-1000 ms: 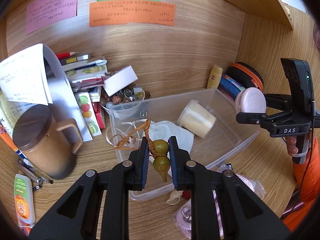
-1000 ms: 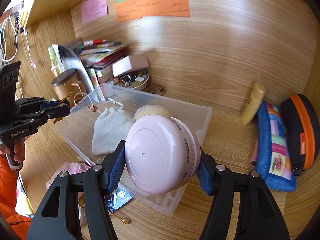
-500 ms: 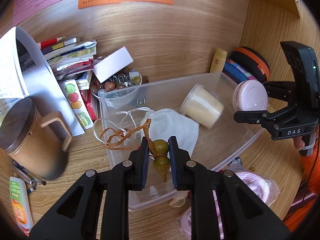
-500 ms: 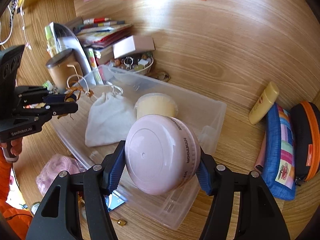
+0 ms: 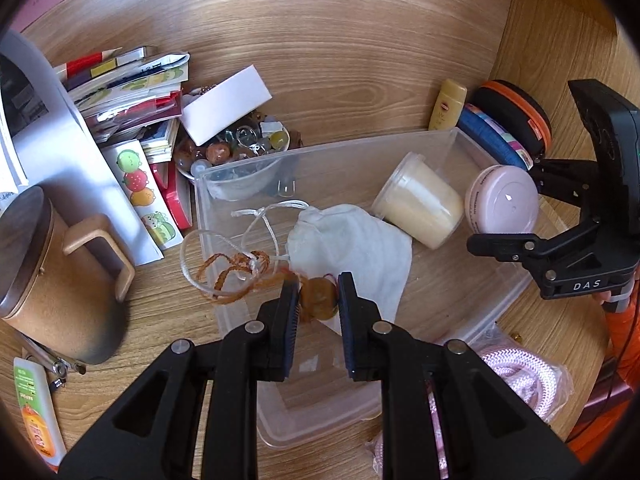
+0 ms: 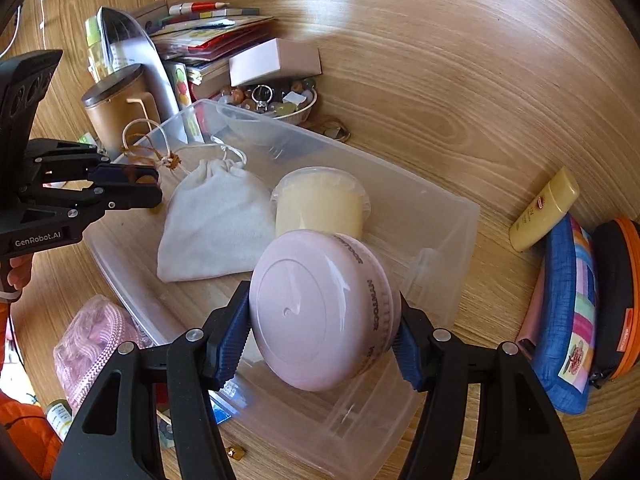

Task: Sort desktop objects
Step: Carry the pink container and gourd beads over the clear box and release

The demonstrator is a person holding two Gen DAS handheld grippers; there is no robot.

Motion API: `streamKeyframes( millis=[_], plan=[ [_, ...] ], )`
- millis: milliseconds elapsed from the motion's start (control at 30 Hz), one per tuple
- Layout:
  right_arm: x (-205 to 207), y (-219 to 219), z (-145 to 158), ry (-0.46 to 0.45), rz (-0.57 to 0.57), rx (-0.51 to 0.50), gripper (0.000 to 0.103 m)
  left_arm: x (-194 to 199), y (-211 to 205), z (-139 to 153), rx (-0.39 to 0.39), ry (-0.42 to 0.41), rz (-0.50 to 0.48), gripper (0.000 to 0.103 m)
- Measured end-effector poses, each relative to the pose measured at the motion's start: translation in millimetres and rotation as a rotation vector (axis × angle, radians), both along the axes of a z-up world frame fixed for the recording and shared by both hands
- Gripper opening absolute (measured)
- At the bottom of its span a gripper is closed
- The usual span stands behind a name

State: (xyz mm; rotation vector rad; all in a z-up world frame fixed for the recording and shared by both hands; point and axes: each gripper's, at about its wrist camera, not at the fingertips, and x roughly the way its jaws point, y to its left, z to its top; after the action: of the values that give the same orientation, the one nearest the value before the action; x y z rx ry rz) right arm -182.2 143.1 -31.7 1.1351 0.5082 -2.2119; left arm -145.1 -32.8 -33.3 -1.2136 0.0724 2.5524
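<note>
A clear plastic bin (image 5: pixel 496 312) (image 6: pixel 448 216) lies on the wooden desk. Inside it rest a white drawstring pouch (image 5: pixel 360 236) (image 6: pixel 212 220) and a cream-filled plastic cup (image 5: pixel 420 200) (image 6: pixel 320 204). My left gripper (image 5: pixel 319 302) (image 6: pixel 154 182) is shut on a small brown gourd charm (image 5: pixel 318 300) over the bin's left part; its orange cord (image 5: pixel 236 276) trails over the bin's left wall. My right gripper (image 6: pixel 322 330) (image 5: pixel 508 216) is shut on a round pink case (image 6: pixel 324 312) (image 5: pixel 502 204), which hangs over the bin's right end.
A lidded brown mug (image 5: pixel 44 276), a stack of booklets (image 5: pixel 132 92) and a bowl of beads (image 5: pixel 236 152) crowd the left back. A yellow tube (image 6: pixel 544 208), a blue pouch (image 6: pixel 568 320) and an orange-rimmed case (image 6: pixel 624 300) lie right. A bagged pink rope (image 5: pixel 524 376) lies in front.
Both grippers have tilted further down and sunk toward the bin with their loads. The gourd now hangs low over the pouch; the pink case is closer to the cream cup.
</note>
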Motion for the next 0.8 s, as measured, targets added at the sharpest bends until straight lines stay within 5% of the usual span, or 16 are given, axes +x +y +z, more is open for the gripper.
streamKeyframes(
  millis=[400,533,800],
  plan=[
    [-1.4,-3.6,-1.6,-0.011,0.007,0.047,0.06,-1.8,12.2,-2.0,-0.047,-0.006,-0.028,0.033],
    [0.0,-4.9,-1.0,0.003,0.002,0.058,0.062,4.5,11.9,5.7,-0.08,0.044,-0.007,0.057],
    [7.0,-6.2,10.1,0.041,0.001,0.053,0.063,18.4,2.4,18.0,-0.064,0.073,0.001,0.065]
  ],
)
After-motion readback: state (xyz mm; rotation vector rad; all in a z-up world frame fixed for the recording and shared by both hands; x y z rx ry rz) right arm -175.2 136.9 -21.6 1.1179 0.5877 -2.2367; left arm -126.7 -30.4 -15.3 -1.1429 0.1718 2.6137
